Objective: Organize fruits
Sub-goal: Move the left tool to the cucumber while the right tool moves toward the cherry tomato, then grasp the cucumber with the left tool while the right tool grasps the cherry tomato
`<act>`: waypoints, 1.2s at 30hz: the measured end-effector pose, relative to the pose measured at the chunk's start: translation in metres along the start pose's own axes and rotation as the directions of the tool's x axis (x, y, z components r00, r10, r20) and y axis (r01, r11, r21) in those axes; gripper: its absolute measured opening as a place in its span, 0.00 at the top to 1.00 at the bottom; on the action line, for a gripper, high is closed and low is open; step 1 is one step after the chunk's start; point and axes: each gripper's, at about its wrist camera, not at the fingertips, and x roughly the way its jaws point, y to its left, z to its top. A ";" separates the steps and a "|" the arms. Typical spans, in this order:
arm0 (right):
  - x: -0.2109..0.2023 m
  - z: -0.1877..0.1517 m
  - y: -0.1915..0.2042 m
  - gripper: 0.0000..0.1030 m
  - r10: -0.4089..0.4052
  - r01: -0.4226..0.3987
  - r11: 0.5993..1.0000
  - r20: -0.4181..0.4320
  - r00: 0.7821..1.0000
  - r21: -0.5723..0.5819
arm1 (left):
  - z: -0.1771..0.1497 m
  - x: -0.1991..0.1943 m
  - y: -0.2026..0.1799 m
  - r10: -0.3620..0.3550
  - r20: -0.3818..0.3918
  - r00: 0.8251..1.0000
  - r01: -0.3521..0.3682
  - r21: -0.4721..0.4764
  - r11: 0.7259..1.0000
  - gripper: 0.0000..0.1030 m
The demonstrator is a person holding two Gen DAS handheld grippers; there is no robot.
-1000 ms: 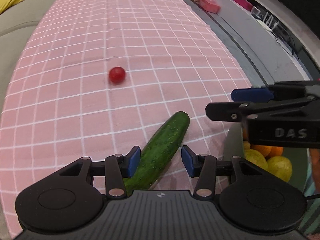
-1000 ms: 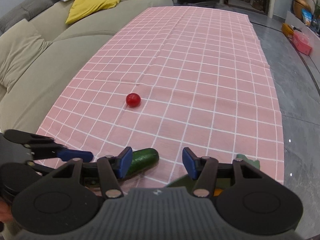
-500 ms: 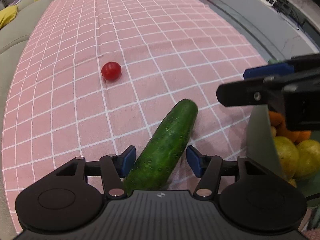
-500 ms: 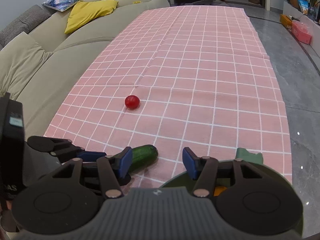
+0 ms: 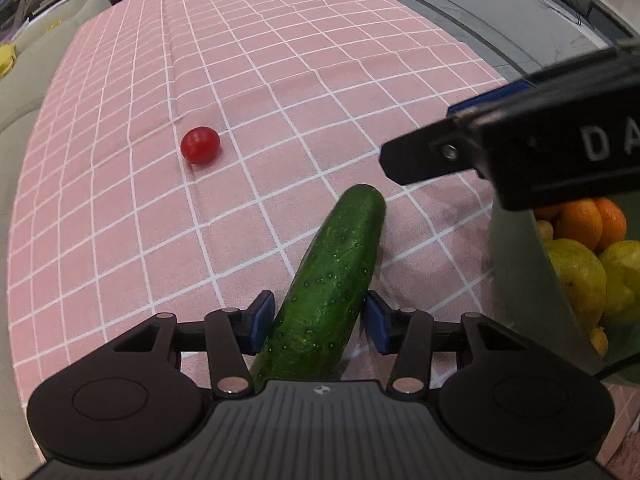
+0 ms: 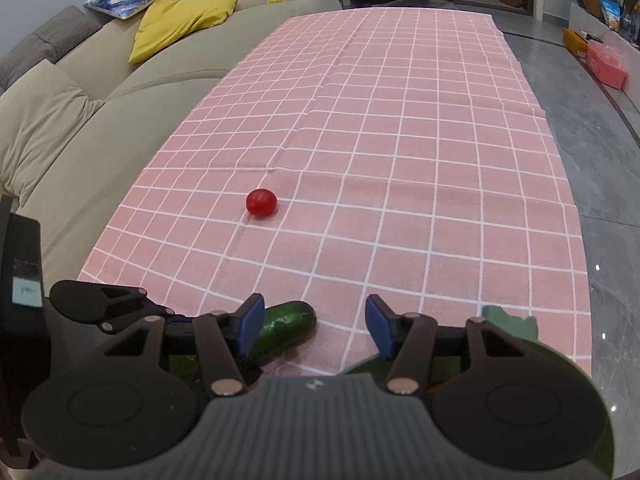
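A green cucumber (image 5: 332,292) lies on the pink checked cloth (image 5: 280,80), its near part between the fingers of my left gripper (image 5: 316,322). The jaws are open around it, with small gaps on both sides. A small red tomato (image 5: 200,145) sits farther away to the left. My right gripper (image 6: 314,324) is open and empty, hovering over the cloth beside the green bowl (image 5: 520,280) that holds oranges (image 5: 584,220) and yellow fruits (image 5: 580,276). The right wrist view also shows the cucumber (image 6: 284,332) and the tomato (image 6: 261,202).
A beige sofa (image 6: 80,120) with a yellow cushion (image 6: 180,20) runs along the left of the cloth. Grey floor (image 6: 600,160) lies to the right, with a pink box (image 6: 608,64) on it. The bowl rim (image 6: 508,320) shows under my right gripper.
My left gripper has moved forward and down over the cucumber, so the fingers now straddle it more closely. The right gripper has barely shifted. The tomato has not moved.
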 end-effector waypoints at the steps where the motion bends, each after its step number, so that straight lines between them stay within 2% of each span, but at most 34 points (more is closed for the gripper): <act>1: 0.001 0.001 0.001 0.48 0.001 -0.001 1.000 0.001 1.000 -0.005 | -0.001 -0.002 0.000 0.005 -0.002 1.000 -0.005 0.000 1.000 0.49; 4: 0.002 0.005 0.003 0.48 -0.001 0.001 1.000 0.008 1.000 -0.020 | -0.003 -0.005 0.008 0.012 -0.001 1.000 -0.012 -0.063 0.998 0.52; 7: 0.007 0.012 0.006 0.48 -0.001 0.001 0.999 0.008 1.000 -0.032 | -0.005 -0.008 0.029 0.009 0.019 1.000 -0.005 -0.204 0.979 0.53; 11: 0.022 0.026 0.013 0.49 0.015 -0.016 0.998 -0.006 1.000 -0.055 | -0.010 -0.015 0.058 0.048 0.054 0.997 -0.024 -0.385 0.923 0.53; 15: 0.044 0.043 0.026 0.54 0.031 -0.034 0.995 -0.031 0.999 -0.098 | -0.013 -0.019 0.080 0.087 0.065 0.994 -0.043 -0.495 0.868 0.54; 19: 0.067 0.060 0.036 0.58 0.044 -0.051 0.992 -0.057 0.997 -0.116 | -0.017 -0.020 0.099 0.073 0.070 0.995 -0.018 -0.590 0.807 0.54; 22: 0.085 0.068 0.044 0.63 0.043 -0.052 0.989 -0.066 0.997 -0.140 | -0.018 -0.019 0.106 0.090 0.074 0.993 -0.024 -0.620 0.784 0.55; 29: 0.118 0.078 0.055 0.63 0.041 -0.054 0.984 -0.079 0.996 -0.172 | -0.022 -0.015 0.116 0.102 0.063 0.993 -0.036 -0.658 0.752 0.55; 36: 0.137 0.087 0.059 0.63 0.007 -0.022 0.980 -0.077 0.997 -0.198 | -0.024 -0.008 0.116 0.102 0.037 0.994 -0.052 -0.663 0.746 0.56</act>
